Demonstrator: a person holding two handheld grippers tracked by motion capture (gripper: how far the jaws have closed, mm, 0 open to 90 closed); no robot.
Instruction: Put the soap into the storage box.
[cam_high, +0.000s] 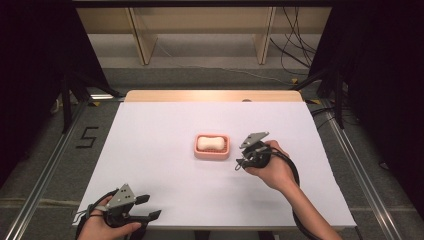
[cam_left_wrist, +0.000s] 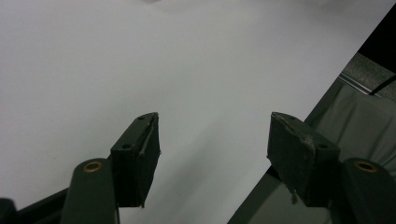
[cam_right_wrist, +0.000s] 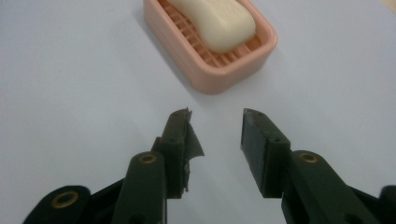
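Observation:
A pink soap dish (cam_high: 201, 154) sits near the middle of the white table (cam_high: 165, 120) with a cream bar of soap (cam_high: 210, 143) lying in it. In the right gripper view the dish (cam_right_wrist: 219, 74) and soap (cam_right_wrist: 219, 18) lie just ahead of the jaws. My right gripper (cam_high: 238, 163) is open, empty, just right of the dish and apart from it; in its own view the gripper (cam_right_wrist: 215, 119) shows a gap between its jaws. My left gripper (cam_high: 150, 206) rests open and empty at the table's front left corner, and in its own view the gripper (cam_left_wrist: 214, 122) shows its jaws wide apart.
The table's front edge runs under the left gripper, with grey floor (cam_left_wrist: 359, 116) beyond it. Black curtains flank both sides; wooden shelving legs (cam_high: 142, 40) and loose cables (cam_high: 295, 45) stand behind the table. A metal rail (cam_high: 45, 170) runs along the floor on the left.

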